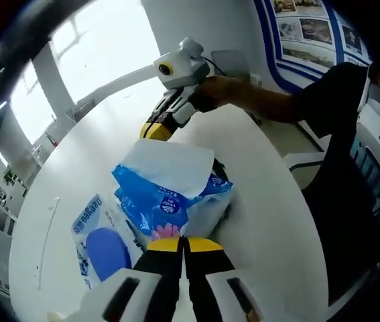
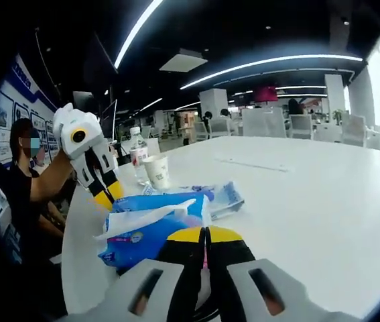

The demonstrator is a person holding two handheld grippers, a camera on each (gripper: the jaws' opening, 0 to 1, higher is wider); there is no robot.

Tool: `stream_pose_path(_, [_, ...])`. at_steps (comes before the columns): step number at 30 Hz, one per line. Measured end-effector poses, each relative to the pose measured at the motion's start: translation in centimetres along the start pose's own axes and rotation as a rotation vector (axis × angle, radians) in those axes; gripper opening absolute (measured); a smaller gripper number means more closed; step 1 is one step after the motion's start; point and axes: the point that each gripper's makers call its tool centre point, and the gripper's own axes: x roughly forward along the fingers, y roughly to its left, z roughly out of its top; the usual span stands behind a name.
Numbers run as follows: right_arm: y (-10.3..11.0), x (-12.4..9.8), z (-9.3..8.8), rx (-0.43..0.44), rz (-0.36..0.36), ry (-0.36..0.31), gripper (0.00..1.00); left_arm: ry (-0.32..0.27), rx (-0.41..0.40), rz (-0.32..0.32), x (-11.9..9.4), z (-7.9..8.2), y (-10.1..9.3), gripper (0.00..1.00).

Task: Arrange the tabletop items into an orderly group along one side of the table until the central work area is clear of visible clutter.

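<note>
Tissue pack [image 1: 169,198] lies just beyond left tongs [image 1: 184,245].

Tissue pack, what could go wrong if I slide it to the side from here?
1. A loose white sheet sticks out of the tissue pack; dragging may pull it free.
2. The cup and bottle stand upright just beyond it; a shove might tip them.
3. The pack lies near the table edge and could slip off.
</note>
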Motion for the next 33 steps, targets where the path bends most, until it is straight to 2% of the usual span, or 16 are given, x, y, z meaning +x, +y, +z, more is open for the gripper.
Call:
stream_pose_path(10, [-0.9,-1.3,1.9,0.012,-0.027,-0.069,0.0,0.0,0.014,0.017,-0.5,1.5,1.3,0.0])
stream_pose_path(20, [-1.6,-2.4,2.8,0.015,-0.059,-0.105,0.0,0.021,0.04,0.018,-0.6,2.6,2.4,0.0])
stream_pose_path(23, [-2.1,-2.8,3.1,0.006,-0.092,-0.118,0.0,0.024,0.063,0.019,-0.5,3.2,3.0,0.0])
stream_pose_path(26, [-3.1,-3.5,3.6,0.006,-0.121,-0.135,0.0,0.043,0.15,0.052,-0.2,4.0,4.5,0.0])
stream_pose_path(28, [-3.1,-3.6,3.6,0.01,-0.137,-0.147,0.0,0.041,0.125,0.039,0.0,4.3,4.7,0.0])
stream_pose_path(31, [-4.0,-4.8,4.3,0.01,-0.158,-0.164,0.0,0.043,0.154,0.037,0.1,5.0,5.1,0.0])
stream_pose_path(33, [-3.8,-4.8,4.4,0.012,-0.169,-0.173,0.0,0.048,0.174,0.035,0.2,5.7,5.6,0.0])
